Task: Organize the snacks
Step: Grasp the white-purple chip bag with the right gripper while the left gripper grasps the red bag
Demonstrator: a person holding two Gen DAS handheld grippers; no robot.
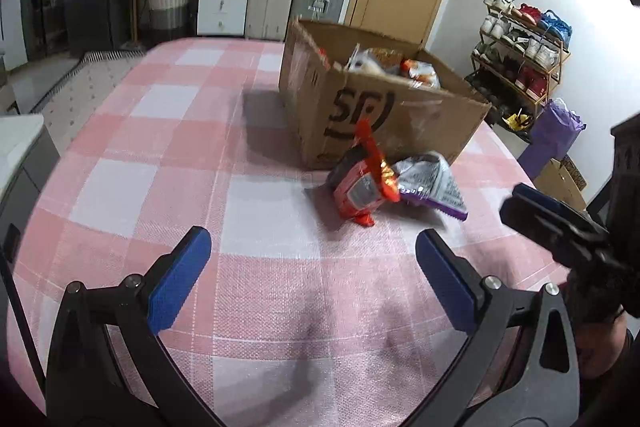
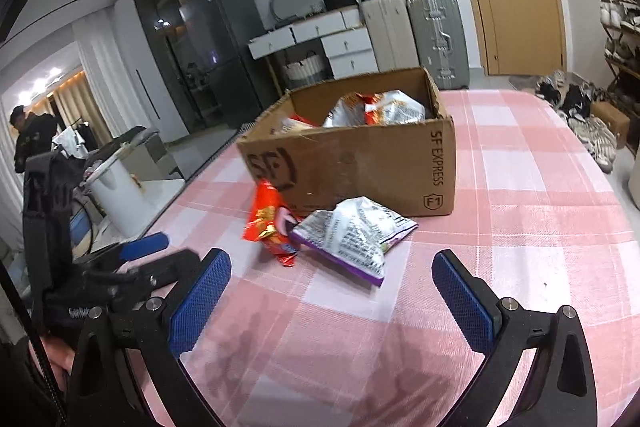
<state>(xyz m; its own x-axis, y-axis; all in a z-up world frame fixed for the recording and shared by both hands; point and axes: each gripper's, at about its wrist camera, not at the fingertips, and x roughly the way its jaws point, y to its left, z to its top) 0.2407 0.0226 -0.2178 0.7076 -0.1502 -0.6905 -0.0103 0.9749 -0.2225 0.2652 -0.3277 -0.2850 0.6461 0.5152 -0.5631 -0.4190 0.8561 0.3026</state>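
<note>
1. Pink-and-white checked tablecloth covering the whole work surface; everything below placed relative to the cardboard box.
2. Cardboard box standing open-topped on the cloth, already holding several snack bags piled inside, visible over the rim in both views.
3. Silver-and-purple snack bag lying flat on the cloth just in front of the box's printed face, apart from the wall; same bag seen in the left wrist view.
4. Red-orange snack packet lying beside that bag, also in front of the box, one end tilted up toward the box's printed front; whether touching the wall, hard to tell. Overlapping the silver bag at one edge.
5. Right gripper spread wide and empty, hovering nearer than the two loose packs, pointed at the silver bag.
6. Left gripper likewise spread wide, nothing between its blue pads, farther back from the box than the packets.
7. Step judged in hand: approach for picking up one of the two packs left outside the box.
8. Next move likely calling for: advancing the right gripper onto the silver bag, closing on a crinkled edge rather than the flat middle, lifting clear of the red packet, then carrying over the box rim and letting go inside.
</note>
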